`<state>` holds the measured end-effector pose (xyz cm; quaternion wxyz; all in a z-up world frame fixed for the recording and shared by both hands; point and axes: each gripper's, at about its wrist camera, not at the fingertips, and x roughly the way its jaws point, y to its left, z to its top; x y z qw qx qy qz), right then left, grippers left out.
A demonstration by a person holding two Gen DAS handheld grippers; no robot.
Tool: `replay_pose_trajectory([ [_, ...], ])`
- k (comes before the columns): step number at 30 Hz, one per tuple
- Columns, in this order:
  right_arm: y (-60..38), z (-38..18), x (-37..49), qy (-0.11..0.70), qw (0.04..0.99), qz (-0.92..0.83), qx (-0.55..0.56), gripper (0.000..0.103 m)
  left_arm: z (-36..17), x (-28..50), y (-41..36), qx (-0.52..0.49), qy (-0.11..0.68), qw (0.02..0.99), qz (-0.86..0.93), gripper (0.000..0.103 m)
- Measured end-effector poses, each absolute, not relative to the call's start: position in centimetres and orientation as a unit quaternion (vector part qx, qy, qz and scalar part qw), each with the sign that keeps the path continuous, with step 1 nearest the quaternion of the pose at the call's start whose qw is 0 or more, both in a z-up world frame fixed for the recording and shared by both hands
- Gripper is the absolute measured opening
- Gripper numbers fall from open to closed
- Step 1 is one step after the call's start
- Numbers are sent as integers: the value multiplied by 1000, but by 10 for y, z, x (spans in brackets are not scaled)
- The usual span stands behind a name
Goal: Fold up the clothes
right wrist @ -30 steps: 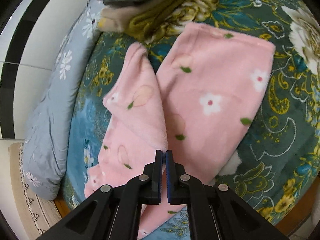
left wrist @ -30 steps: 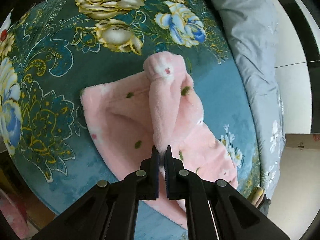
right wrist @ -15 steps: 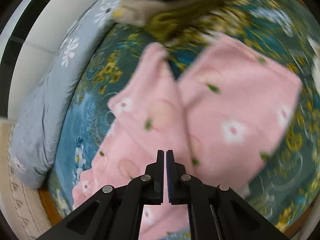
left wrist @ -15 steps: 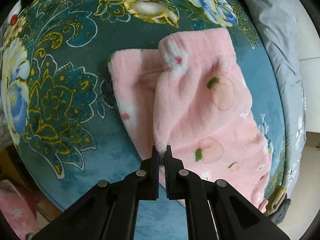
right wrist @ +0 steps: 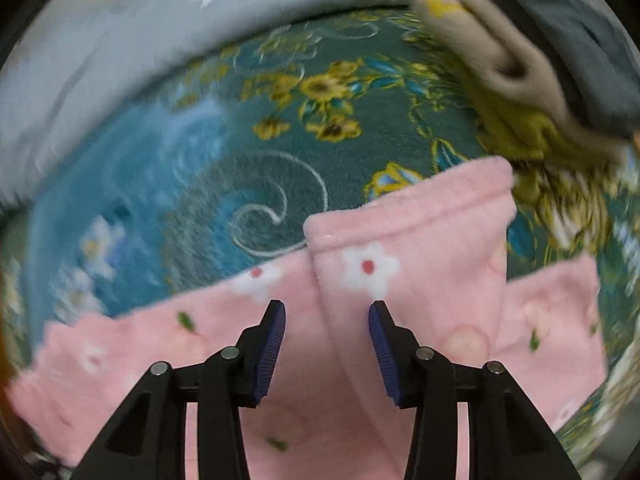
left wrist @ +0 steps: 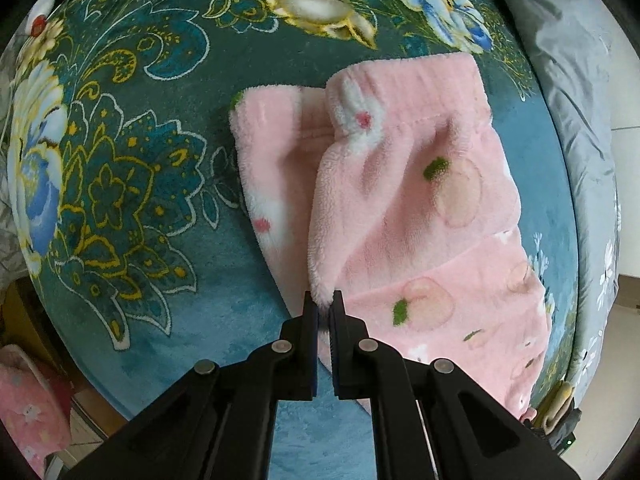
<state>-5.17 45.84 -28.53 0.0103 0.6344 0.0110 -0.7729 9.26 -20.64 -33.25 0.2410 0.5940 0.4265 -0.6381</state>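
A large teal blanket with flower pattern [left wrist: 132,184] covers the whole surface, and a grey quilt with white flowers [left wrist: 576,92] lies along its edge; both are cut off by the round border of the lens. On the blanket lie the pink fleece trousers [left wrist: 420,208], partly folded, with one leg laid over the other. Their lower end is hidden behind the black arms of the tools. In the right wrist view the picture is blurred, so the pile of folded clothes [right wrist: 532,68] at the top corner is hard to make out; grey, beige and yellow layers are visible. The left gripper [left wrist: 324,308] is almost closed and pinches a fold of the pink fleece between its tips. The right gripper [right wrist: 327,320] stands wide open above the trousers and holds nothing.
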Motion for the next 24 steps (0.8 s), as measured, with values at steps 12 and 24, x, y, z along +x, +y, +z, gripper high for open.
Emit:
replay_pose_trajectory([
  [12,536,-249,-39,-171,-10,-788,591,5,-329,84,-207,592,434,255,-630,5],
  [24,717,-284,73,-412,-181,-726,520,4,-332,76,-206,598,431,269,-620,5],
])
